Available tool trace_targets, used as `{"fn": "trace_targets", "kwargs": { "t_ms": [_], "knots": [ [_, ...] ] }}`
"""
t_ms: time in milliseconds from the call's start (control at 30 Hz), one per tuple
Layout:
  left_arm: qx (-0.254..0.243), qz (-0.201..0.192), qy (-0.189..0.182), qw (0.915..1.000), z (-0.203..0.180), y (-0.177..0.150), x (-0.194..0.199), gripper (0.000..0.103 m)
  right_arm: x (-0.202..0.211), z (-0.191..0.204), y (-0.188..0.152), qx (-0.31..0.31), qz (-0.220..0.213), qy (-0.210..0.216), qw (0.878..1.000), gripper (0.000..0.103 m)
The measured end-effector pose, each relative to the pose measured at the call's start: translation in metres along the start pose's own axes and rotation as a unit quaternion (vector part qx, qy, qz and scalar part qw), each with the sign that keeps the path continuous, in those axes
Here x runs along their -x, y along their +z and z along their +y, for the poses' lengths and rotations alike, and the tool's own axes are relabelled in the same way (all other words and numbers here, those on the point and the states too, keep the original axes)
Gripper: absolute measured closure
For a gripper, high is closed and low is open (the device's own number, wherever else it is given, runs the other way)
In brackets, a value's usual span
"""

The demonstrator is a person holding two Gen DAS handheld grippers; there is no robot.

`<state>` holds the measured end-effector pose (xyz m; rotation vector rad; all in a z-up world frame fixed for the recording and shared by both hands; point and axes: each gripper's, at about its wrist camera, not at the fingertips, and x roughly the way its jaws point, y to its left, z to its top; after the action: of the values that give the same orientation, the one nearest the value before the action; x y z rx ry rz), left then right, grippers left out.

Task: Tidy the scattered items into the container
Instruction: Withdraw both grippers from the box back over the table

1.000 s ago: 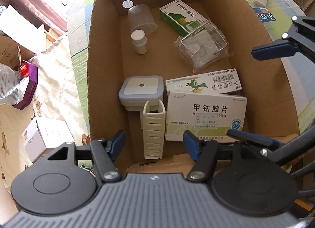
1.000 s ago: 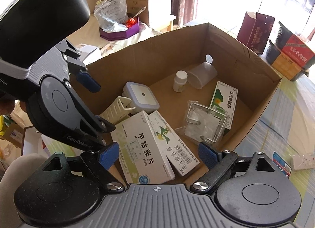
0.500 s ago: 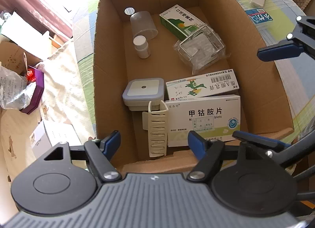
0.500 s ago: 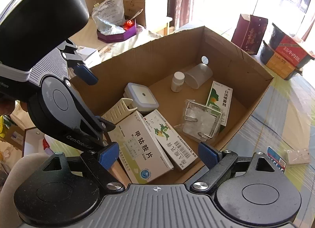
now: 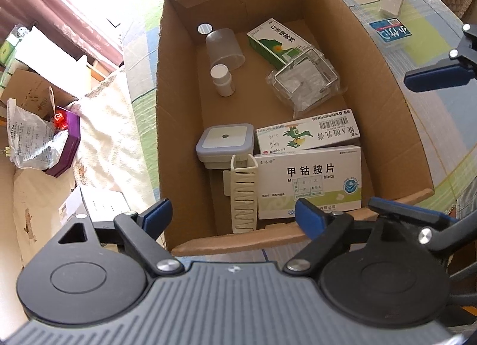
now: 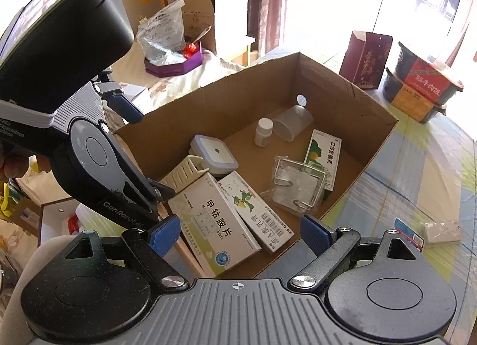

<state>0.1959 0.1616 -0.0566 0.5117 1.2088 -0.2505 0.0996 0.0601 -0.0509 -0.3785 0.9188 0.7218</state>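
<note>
The left tongs (image 5: 234, 221) hang above the near edge of an open cardboard box (image 5: 179, 124), their blue pads wide apart with nothing between them. The right tongs (image 6: 240, 233) hang over the same box from its other near corner, also spread apart and empty; their two blue tips show at the right edge of the left wrist view.

The box stands on a counter (image 6: 417, 172) covered with a checked cloth of green, blue and yellow. Inside it, along the near wall, a large white medicine carton (image 5: 310, 182) lies flat, and a narrower white carton with a green cartoon figure (image 5: 308, 134) lies against its far side. Left of the large carton a cream slotted plastic holder (image 5: 243, 196) lies lengthwise, its far end touching a square grey-and-white night light (image 5: 225, 143). Further in, a small white pill bottle (image 5: 222, 79) stands upright just in front of a clear plastic cup (image 5: 225, 49) lying on its side. A green-and-white spray carton (image 5: 275, 41) lies near the far right corner, and a wire rack in a clear bag (image 5: 305, 82) overlaps its near end.

Outside the box, on the cloth to the right, lie a blue-printed card packet (image 5: 392, 32) and, beyond it, a small clear wrapped item (image 5: 392, 0).
</note>
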Motion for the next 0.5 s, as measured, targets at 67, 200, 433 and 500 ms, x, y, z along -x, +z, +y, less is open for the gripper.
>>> {"fn": "trace_targets", "kwargs": {
  "t_ms": [67,200,433,500],
  "knots": [
    [0.001,-0.002,0.002,1.0000,-0.001,-0.001,0.003,0.014,0.004,0.000,-0.001,-0.003,-0.003,0.000,1.000,0.010],
    [0.005,-0.007,0.005,1.0000,-0.003,-0.002,0.010,0.012,0.011,0.000,-0.004,-0.008,-0.006,-0.001,1.000,0.010],
    [0.009,-0.014,0.007,0.9998,-0.007,-0.004,0.022,0.011,0.026,-0.001,-0.007,-0.015,-0.015,-0.002,1.000,0.010],
    [0.010,-0.018,0.011,0.9997,-0.008,-0.004,0.026,0.011,0.031,-0.002,-0.008,-0.018,-0.019,-0.002,1.000,0.010]
  ]
}}
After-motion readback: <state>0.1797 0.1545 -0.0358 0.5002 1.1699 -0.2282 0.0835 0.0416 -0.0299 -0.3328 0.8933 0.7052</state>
